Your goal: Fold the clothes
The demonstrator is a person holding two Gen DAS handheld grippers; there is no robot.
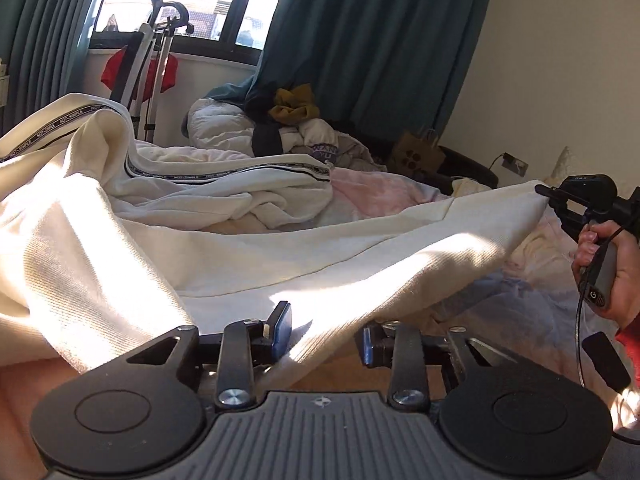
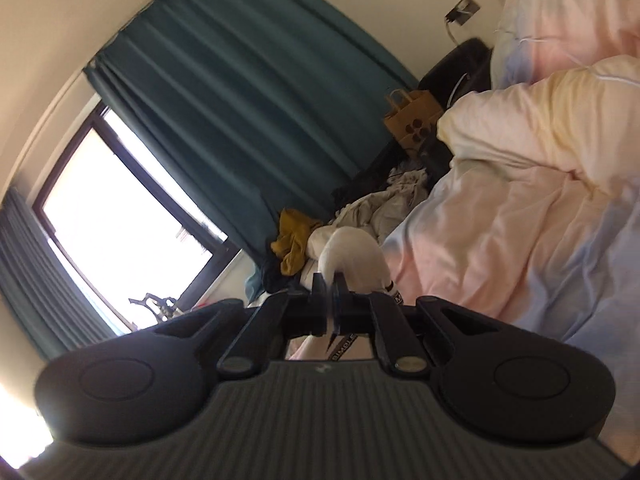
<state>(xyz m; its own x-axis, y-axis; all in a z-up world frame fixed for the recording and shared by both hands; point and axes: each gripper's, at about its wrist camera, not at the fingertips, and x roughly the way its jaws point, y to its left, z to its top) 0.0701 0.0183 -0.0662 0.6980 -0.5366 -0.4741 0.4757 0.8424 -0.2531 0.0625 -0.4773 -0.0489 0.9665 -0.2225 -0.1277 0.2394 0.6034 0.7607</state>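
Inspecting left wrist view: cream garment [image 1: 248, 256] spread loosely over the bed [image 1: 520, 292], lifted and stretched toward 3 o'clock.
Left gripper [image 1: 326, 336]: jaws stand apart; cloth edge lies across the gap between the blue pads [image 1: 281, 326], not pinched as far as can be seen.
Right gripper [image 1: 546, 192]: seen at 3 o'clock, fingers closed onto a corner of the garment, holding it off the bedding; the right hand [image 1: 612, 276] grips the handle.
Garment condition: rumpled at 10 o'clock, where a sleeve or leg with black lettered tape [image 1: 224, 174] bunches up; no crisp fold line visible.
Background: clothes pile [image 1: 296, 128] at 12 o'clock against the teal curtain [image 1: 372, 40], apparently unsorted.

Inspecting right wrist view: camera rolled; bedding in pink and blue fills the 3 o'clock side.
Right gripper [image 2: 331, 300]: jaws together, clamped on a thin edge of the cream garment [image 2: 352, 256], which bulges just beyond the fingertips toward 12 o'clock.
Lettered tape [image 2: 342, 346]: a strip shows under the fingers at 6 o'clock.
Other items: paper bag [image 2: 412, 120] and clothes pile [image 2: 296, 240] beyond, near the curtain [image 2: 248, 92].

Progress judgement: early stage. One corner secured; garment not yet flattened, no fold completed.
Remaining, as judged: left jaws need to close on the near edge, cloth to be drawn taut, laid flat, sleeves turned in, then folded; the pile looks still to be done.
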